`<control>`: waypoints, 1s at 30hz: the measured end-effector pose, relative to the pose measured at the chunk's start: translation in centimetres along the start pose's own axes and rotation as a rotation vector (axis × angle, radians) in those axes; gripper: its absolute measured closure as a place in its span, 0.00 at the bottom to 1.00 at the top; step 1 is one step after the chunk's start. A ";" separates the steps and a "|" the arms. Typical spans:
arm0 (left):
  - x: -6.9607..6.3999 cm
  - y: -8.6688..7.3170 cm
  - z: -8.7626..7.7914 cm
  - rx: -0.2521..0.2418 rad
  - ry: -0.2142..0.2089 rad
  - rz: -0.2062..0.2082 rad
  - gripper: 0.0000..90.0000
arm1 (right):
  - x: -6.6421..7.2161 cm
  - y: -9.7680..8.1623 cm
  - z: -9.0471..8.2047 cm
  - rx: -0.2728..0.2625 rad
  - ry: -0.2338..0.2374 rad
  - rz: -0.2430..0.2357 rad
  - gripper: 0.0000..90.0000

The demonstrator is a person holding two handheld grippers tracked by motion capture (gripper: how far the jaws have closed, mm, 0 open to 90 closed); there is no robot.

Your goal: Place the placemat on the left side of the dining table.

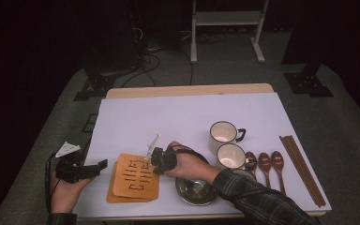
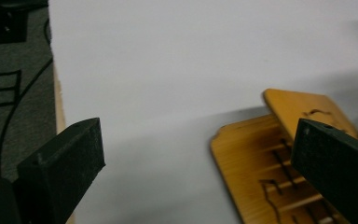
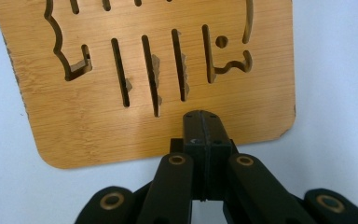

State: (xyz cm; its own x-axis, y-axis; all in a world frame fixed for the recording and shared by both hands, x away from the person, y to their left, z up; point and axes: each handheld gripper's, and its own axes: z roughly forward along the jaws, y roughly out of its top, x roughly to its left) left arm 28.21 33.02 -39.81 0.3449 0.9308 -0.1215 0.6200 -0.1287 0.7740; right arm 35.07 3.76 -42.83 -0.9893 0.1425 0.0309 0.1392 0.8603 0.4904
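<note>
Two bamboo trivets (image 1: 133,180) with slot cut-outs lie stacked and offset near the table's front edge. My right gripper (image 1: 153,163) is shut, and its tips (image 3: 203,119) sit over the near edge of the top trivet (image 3: 121,126). Nothing shows between its jaws, and I cannot tell whether the tips touch the wood. My left gripper (image 1: 101,165) hangs open above the table's left edge, just left of the trivets. In the left gripper view (image 2: 198,135) the top trivet (image 2: 307,107) overlaps the lower one (image 2: 247,158) beside the right jaw.
Two white mugs (image 1: 225,132) (image 1: 230,155) stand right of centre, with a steel bowl (image 1: 196,190) in front under the right forearm. Three wooden spoons (image 1: 265,161) and chopsticks (image 1: 302,168) lie at the right. A small white item (image 1: 152,143) lies behind the right gripper.
</note>
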 end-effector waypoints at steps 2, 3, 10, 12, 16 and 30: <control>-0.4 0.2 -0.2 -0.006 -0.007 0.002 0.02 | 0.0 0.0 0.0 0.001 -0.001 -0.001 1.00; -0.5 0.2 -0.3 -0.011 -0.009 0.000 0.02 | 0.0 0.0 0.0 0.002 -0.001 -0.001 1.00; -1.9 0.6 -0.4 -0.010 -0.051 0.002 0.02 | 0.0 0.0 0.0 0.001 -0.002 -0.003 1.00; -2.3 0.6 -0.4 -0.002 -0.056 0.009 0.02 | 0.1 0.0 0.0 0.002 -0.003 -0.003 1.00; -3.0 0.3 0.2 0.011 -0.080 0.015 0.02 | 0.1 0.0 0.0 0.002 -0.003 -0.005 1.00; -5.1 -0.7 2.7 0.053 -0.123 0.039 0.02 | 0.1 0.0 0.0 0.001 -0.004 -0.008 1.00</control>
State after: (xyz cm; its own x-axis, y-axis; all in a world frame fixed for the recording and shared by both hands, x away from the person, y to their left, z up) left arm 27.95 27.44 -41.43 0.4515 0.8760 -0.1696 0.6396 -0.1852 0.7461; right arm 34.99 3.78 -42.83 -0.9902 0.1373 0.0238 0.1313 0.8620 0.4896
